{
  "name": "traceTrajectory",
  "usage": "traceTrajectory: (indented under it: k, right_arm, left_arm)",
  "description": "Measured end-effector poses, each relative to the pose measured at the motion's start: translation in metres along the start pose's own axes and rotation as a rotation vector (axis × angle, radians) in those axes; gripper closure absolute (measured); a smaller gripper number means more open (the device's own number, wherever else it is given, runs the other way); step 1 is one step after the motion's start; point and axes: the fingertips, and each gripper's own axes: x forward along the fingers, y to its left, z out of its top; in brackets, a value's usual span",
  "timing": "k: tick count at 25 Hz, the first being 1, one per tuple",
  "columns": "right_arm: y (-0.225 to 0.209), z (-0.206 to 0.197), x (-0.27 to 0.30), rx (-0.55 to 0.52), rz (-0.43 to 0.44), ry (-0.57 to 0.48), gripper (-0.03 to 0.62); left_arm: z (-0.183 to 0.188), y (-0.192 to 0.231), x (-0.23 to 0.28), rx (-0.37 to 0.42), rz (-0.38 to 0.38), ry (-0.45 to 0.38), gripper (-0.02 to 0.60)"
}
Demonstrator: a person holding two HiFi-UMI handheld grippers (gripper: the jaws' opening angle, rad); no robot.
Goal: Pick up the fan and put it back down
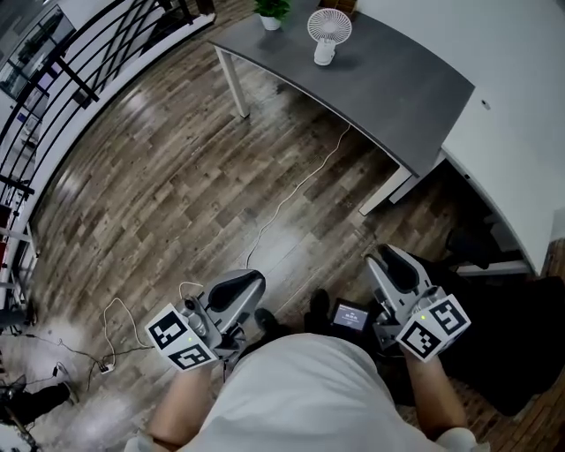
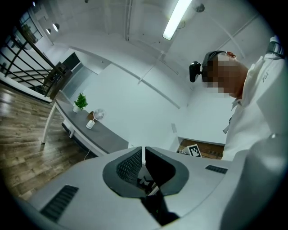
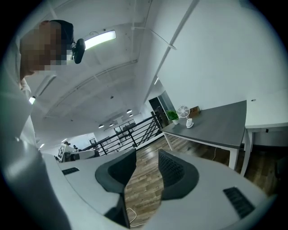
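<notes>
A small white fan (image 1: 327,33) stands upright on a dark grey table (image 1: 388,84) far ahead; it shows tiny in the left gripper view (image 2: 96,117) and in the right gripper view (image 3: 184,114). Both grippers are held close to the person's body, well away from the table. My left gripper (image 1: 250,282) is shut, its jaws meeting with nothing between them (image 2: 143,155). My right gripper (image 1: 386,259) stands open with an empty gap (image 3: 147,164) through which the wood floor shows.
A potted green plant (image 1: 272,11) sits near the fan on the table. A white desk (image 1: 521,115) adjoins at the right. A black railing (image 1: 71,71) runs along the left. A white cable (image 1: 291,199) trails over the wood floor.
</notes>
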Motion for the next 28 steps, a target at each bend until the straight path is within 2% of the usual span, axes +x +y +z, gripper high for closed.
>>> traceTrajectory:
  k: [4, 6, 9, 15, 24, 28]
  right_arm:
    - [-0.012, 0.007, 0.002, -0.002, 0.004, -0.008, 0.457]
    - [-0.016, 0.01, 0.003, -0.008, 0.007, -0.011, 0.457]
    - [-0.026, 0.014, 0.001, -0.027, -0.006, -0.019, 0.454]
    - [-0.053, 0.025, -0.01, -0.066, -0.048, -0.041, 0.425]
    - [-0.08, 0.025, -0.018, -0.091, -0.04, 0.011, 0.424]
    - [-0.091, 0.029, -0.016, -0.082, -0.016, 0.012, 0.424]
  left_arm:
    - [0.002, 0.01, 0.01, -0.002, 0.048, -0.009, 0.55]
    - [0.003, 0.011, 0.017, -0.015, 0.05, -0.023, 0.483]
    - [0.006, 0.011, 0.026, -0.026, 0.049, -0.049, 0.437]
    - [0.012, 0.01, 0.047, -0.006, 0.048, -0.064, 0.433]
    - [0.007, -0.005, 0.082, 0.034, 0.028, -0.055, 0.433]
    - [0.005, -0.008, 0.097, 0.02, 0.026, -0.058, 0.434]
